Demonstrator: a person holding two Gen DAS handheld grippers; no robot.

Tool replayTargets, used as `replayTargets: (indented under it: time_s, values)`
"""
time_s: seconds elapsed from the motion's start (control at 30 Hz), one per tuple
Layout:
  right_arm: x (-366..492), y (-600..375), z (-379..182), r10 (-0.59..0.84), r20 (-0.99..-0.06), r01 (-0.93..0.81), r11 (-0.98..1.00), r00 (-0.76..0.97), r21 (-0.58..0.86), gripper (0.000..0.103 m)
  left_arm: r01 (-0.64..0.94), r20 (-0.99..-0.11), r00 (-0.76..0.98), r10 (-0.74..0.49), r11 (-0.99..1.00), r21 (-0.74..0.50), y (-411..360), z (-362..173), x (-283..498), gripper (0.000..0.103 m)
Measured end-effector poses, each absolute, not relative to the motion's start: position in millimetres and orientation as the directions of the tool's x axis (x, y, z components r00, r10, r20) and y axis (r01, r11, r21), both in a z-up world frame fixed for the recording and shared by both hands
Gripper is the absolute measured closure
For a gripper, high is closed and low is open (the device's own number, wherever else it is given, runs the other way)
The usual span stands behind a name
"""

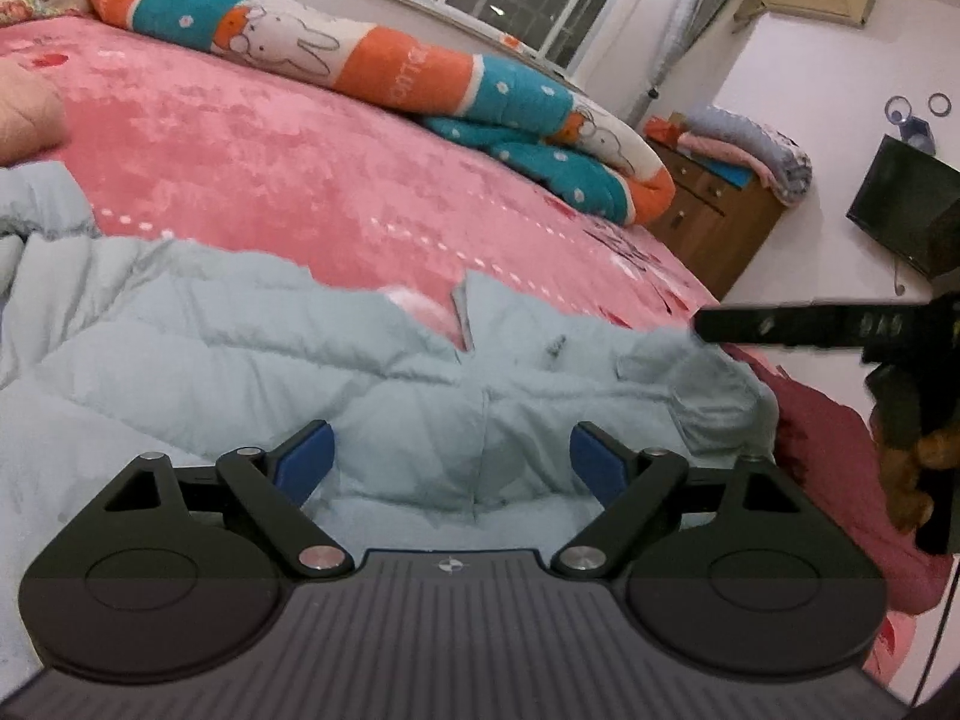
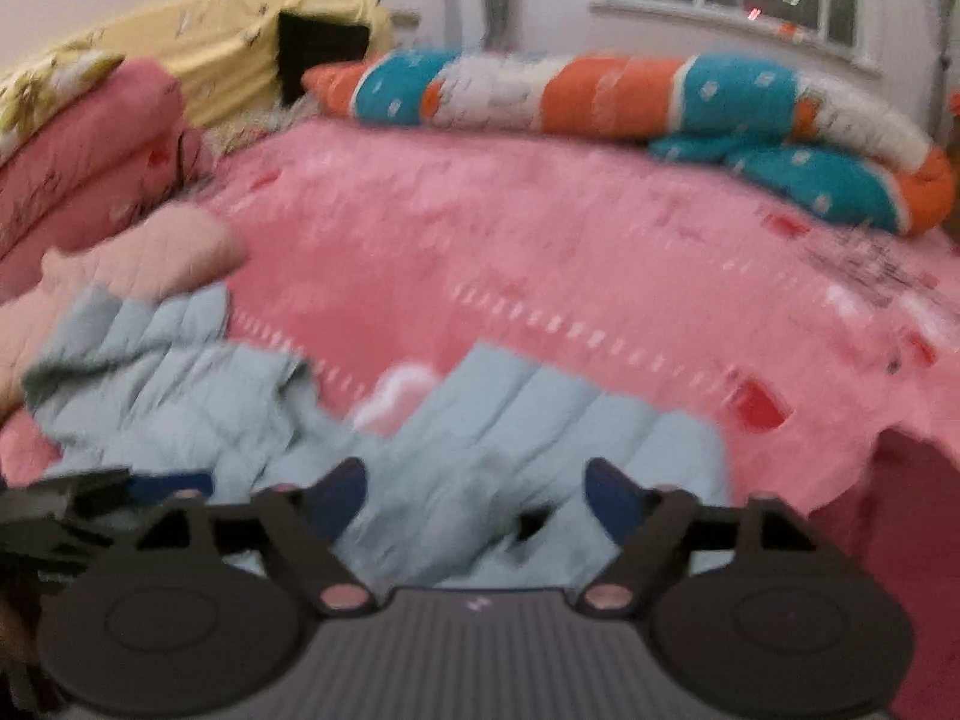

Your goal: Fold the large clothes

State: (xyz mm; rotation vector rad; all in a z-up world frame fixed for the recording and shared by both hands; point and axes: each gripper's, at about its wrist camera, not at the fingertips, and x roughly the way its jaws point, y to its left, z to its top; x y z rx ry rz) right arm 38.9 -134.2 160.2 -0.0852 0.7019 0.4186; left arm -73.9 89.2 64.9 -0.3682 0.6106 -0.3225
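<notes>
Your left gripper [image 1: 453, 459] has its blue pads [image 1: 309, 456] spread wide over the pale blue padded jacket [image 1: 240, 348], gripping nothing. Your right gripper [image 2: 477, 495] also stands open above the quilted fabric, pads clear of it. The jacket lies crumpled along the near edge of the pink bed [image 1: 270, 150], with a rolled blanket [image 1: 390, 66] along the far edge.

The right wrist view is blurred all over. The pale blue padded jacket [image 1: 240, 348] is cut off by the left edge, and the left gripper [image 1: 453, 459] hides its near part.
</notes>
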Motion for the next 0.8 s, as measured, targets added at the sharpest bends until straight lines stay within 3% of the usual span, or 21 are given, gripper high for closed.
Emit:
replayTargets:
  time_s: [0.2, 0.5, 0.8]
  values:
    - [70.4, -143.2, 165.1, 0.268, -0.646, -0.314, 0.948, 0.714, 0.046, 0.019, 0.189, -0.522, 0.766, -0.376, 0.907, -0.377, 75.4, 61.5, -69.5, 0.000]
    - [116.8, -94.1, 129.6, 0.359, -0.713, -0.360, 0.919, 0.601, 0.160, 0.019, 0.186, -0.541, 0.754, -0.373, 0.911, -0.369, 74.5, 51.7, -67.7, 0.000]
    - [129.4, -68.8, 83.4, 0.321, -0.781, -0.406, 0.909, 0.536, 0.095, 0.029, 0.186, -0.541, 0.751, -0.379, 0.907, -0.378, 76.7, 48.6, -68.0, 0.000]
